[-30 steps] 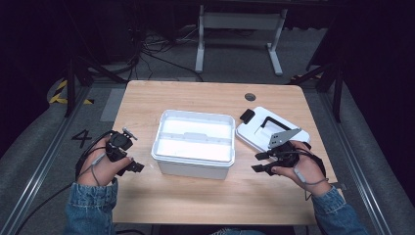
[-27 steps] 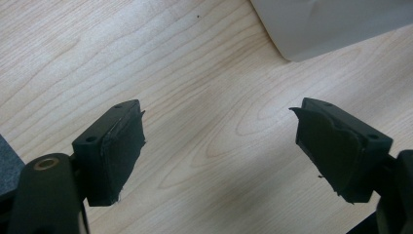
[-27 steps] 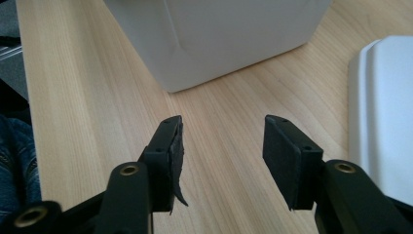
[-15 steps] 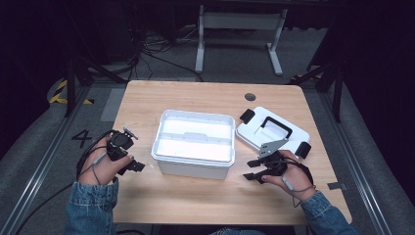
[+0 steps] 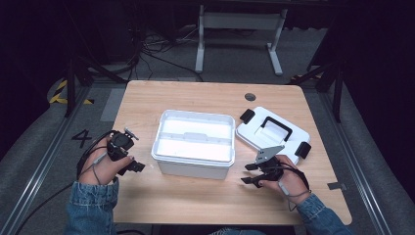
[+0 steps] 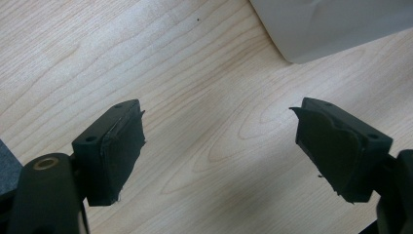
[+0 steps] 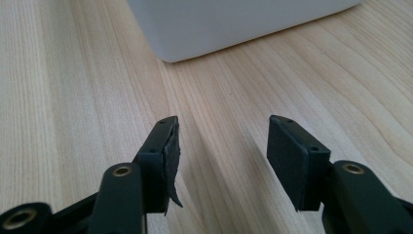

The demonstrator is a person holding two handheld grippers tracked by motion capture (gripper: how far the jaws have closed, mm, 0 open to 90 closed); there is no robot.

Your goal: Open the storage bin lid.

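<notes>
light: overhead, desk point(image 5: 195, 98) bright, surroundings dark | glare: white bin point(image 5: 194, 142) interior blown out | gripper views: sharp, soft shadows

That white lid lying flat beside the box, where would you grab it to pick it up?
Probably by the black handle on top of the lid, coming straight down from above. The lid lies flat on the table, so its thin edges offer little to pinch, while the handle is a narrow bar that open jaws could close across.

Open bin point(image 5: 193, 142) sits mid-counter point(image 5: 195, 98). Lid point(image 5: 272, 133) lies flat just right of it. Left gripper point(image 5: 128, 157) left of bin; right gripper point(image 5: 250, 173) before the lid.
</notes>
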